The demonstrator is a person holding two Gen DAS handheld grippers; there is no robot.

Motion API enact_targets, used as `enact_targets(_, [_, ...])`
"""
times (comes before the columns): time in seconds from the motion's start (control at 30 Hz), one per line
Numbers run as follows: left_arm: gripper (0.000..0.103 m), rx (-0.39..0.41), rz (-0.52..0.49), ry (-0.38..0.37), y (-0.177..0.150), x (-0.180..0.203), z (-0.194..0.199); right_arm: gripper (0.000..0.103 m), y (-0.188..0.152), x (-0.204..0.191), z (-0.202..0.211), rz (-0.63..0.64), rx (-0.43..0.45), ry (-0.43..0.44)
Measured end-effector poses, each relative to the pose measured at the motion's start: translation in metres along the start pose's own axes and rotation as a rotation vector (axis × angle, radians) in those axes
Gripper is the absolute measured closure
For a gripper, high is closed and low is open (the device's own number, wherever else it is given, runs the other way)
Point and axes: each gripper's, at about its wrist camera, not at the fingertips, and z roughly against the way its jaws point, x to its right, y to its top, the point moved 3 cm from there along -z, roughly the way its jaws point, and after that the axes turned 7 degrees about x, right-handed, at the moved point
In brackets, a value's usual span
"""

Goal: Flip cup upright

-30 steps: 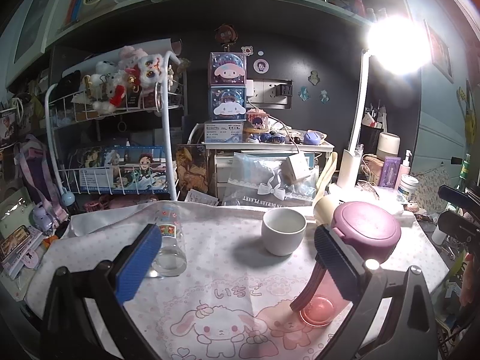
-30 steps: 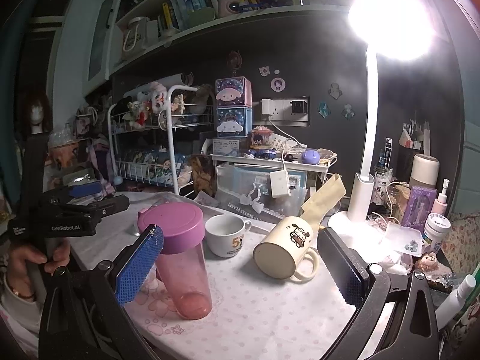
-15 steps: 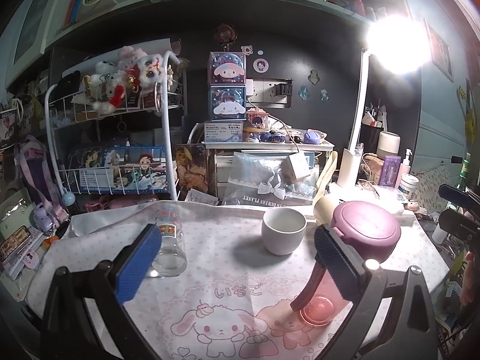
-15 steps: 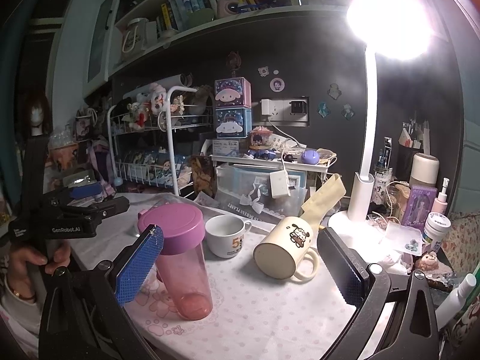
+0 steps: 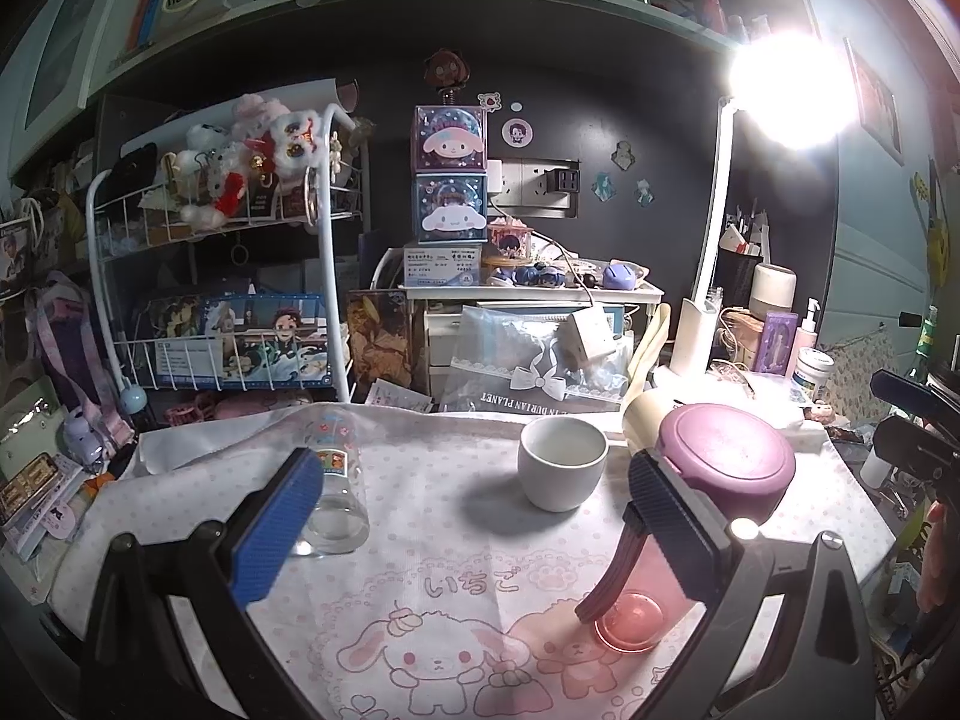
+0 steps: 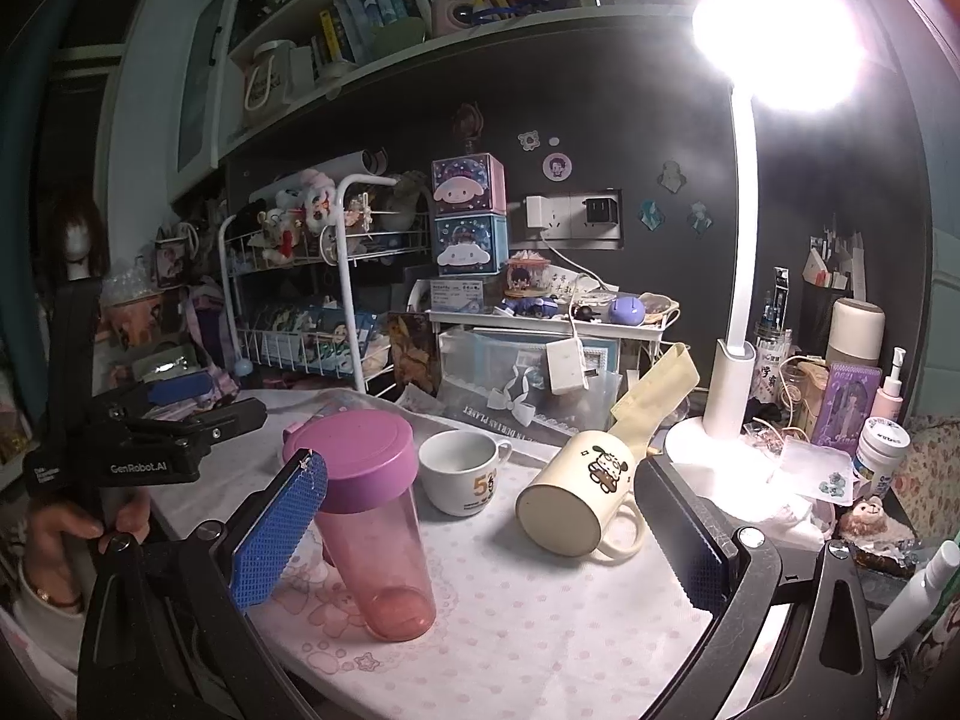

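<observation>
Pink tumbler (image 6: pixel 372 516) (lidded), white mug (image 6: pixel 459 480).

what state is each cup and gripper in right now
cream mug: lying on its side, handle low, bottom facing the camera
white cup: upright, open, looks empty
pink bottle: standing, purple lid on
glass: upright, looks empty
desk lamp: on
left gripper: open, holding nothing
right gripper: open, holding nothing

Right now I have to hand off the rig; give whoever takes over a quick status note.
Left gripper: open, empty, above the cloth.
Right gripper: open, empty, facing the cream mug.
Cream mug lies tipped on its side, base toward the right gripper, handle low, beside the white cup and pink tumbler, both upright.
Done: nothing gripped.
Left: grasp the mug and stand it upright.
</observation>
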Motion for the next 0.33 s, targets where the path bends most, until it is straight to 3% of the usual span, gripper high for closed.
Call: enact_targets(0.33, [0.002,-0.006,-0.01,0.0,0.0016,0.0033,-0.0016,0.001,-0.0008,0.0026,-0.0013,-0.003,-0.007,-0.008])
